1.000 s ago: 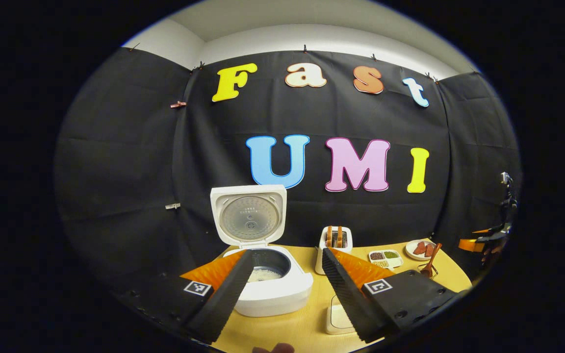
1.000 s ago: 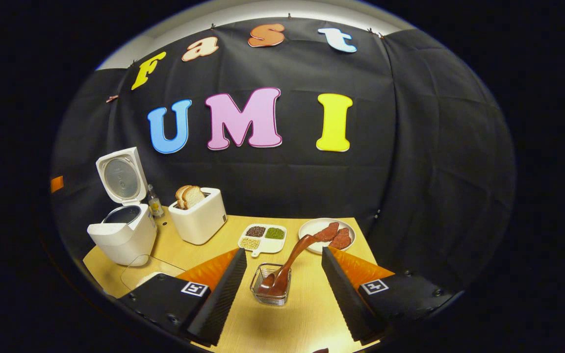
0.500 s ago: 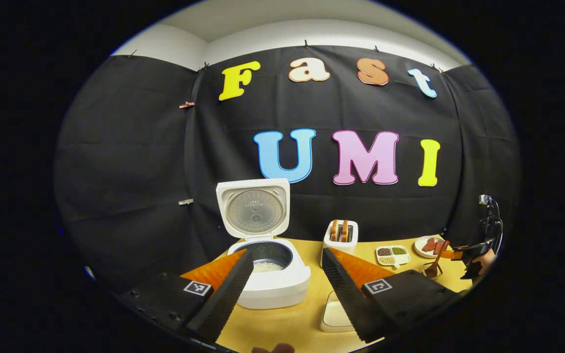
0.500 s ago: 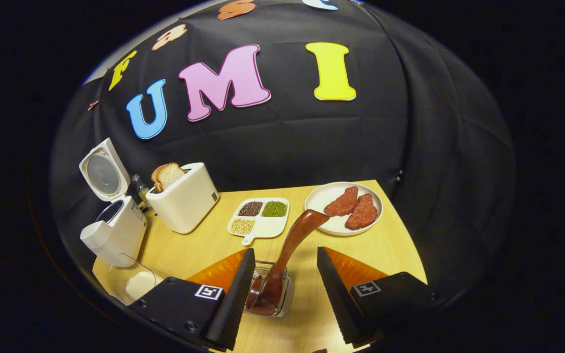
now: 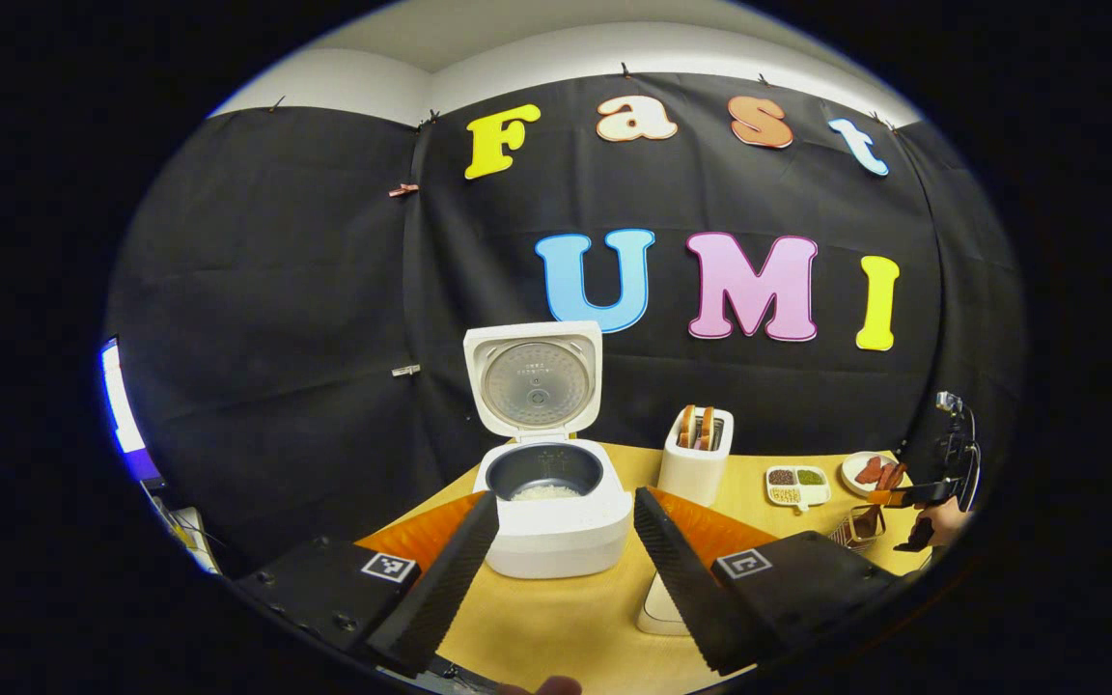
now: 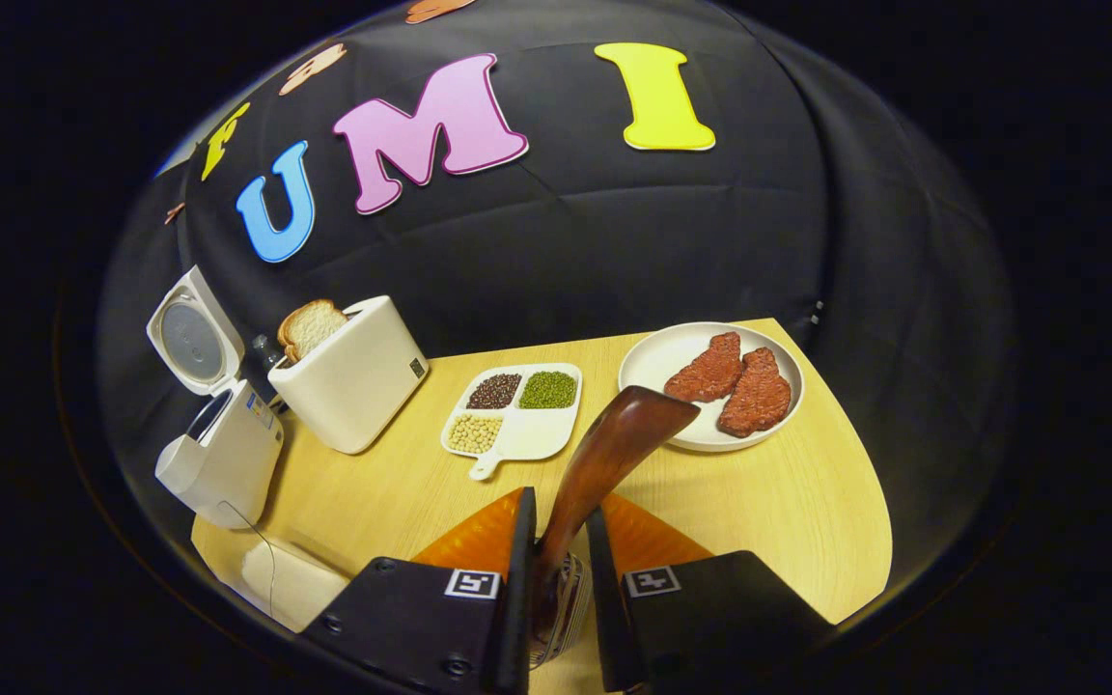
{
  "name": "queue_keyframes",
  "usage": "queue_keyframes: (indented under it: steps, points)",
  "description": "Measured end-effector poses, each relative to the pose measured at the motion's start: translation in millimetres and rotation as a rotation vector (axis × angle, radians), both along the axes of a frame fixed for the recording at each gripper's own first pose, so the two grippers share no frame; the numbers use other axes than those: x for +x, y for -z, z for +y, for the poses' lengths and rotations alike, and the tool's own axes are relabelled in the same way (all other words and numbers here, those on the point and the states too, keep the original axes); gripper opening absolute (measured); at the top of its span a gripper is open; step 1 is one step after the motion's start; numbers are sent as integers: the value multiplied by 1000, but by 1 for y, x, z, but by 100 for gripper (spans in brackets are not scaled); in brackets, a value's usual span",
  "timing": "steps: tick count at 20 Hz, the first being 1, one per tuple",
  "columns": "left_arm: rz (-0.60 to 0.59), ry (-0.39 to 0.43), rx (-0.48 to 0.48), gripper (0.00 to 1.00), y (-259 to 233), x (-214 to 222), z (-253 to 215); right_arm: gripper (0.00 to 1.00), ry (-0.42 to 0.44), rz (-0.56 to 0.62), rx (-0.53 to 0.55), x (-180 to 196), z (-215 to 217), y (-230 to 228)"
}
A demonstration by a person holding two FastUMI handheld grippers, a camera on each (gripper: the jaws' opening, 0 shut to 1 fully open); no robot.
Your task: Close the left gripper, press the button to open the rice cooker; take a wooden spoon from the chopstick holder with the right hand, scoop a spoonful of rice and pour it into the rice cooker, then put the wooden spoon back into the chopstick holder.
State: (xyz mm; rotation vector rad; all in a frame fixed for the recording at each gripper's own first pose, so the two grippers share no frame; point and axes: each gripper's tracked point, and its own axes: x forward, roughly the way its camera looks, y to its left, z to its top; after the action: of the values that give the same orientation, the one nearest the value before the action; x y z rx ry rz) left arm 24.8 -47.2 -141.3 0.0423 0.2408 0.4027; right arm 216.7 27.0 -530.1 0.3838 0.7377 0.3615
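Your left gripper [image 5: 564, 541] is hanging over the table [image 5: 556, 627] with its fingers spread wide, holding nothing, facing the rice cooker [image 5: 556, 512], whose lid is standing open with white rice lying in the pot. Further right, your right gripper [image 6: 556, 579] is squeezing narrow around the shaft of the wooden spoon [image 6: 604, 458], whose bowl is sitting in the wire chopstick holder [image 6: 566, 603] between the fingers.

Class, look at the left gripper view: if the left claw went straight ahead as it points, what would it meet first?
Probably the open rice cooker, standing on the table straight ahead between the open left claw fingers; depth is uncertain.
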Motion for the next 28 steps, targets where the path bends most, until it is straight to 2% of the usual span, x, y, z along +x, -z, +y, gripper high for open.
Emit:
queue_keyframes:
  steps: [1,2,3,4,5,6,10,11,15,19,22,28]
  points:
    - [0,-5,4,97,0,-3,1,28,-14,-17,12,-2,3,-7]
    - [-2,-8,2,97,0,-5,1,28,-23,-25,35,-8,6,-16]
    - [-5,-11,-2,97,0,-7,1,18,-30,-31,31,-11,8,-18]
    - [-7,-17,-5,97,0,-10,1,22,-33,-43,20,-13,6,-18]
    - [-7,-20,-7,97,0,-12,2,17,-39,-36,18,-15,8,-16]
    - [-6,-22,-7,97,-1,-15,1,22,-47,-17,24,-21,12,-13]
    - [-6,-27,11,97,-7,-28,3,22,-20,12,70,-28,14,-15]
    - [-1,-28,15,97,-8,-30,6,16,-10,18,79,-24,16,-12]
    - [-9,-9,30,97,-19,-36,12,11,36,-20,83,-19,7,-32]
    - [-29,60,13,97,-22,-25,21,10,123,-101,132,-16,-8,-87]
    - [-47,134,2,97,-25,-13,32,10,131,-151,140,-30,-4,-131]
    - [-70,281,-10,97,-26,3,57,10,97,-246,98,-87,57,-200]
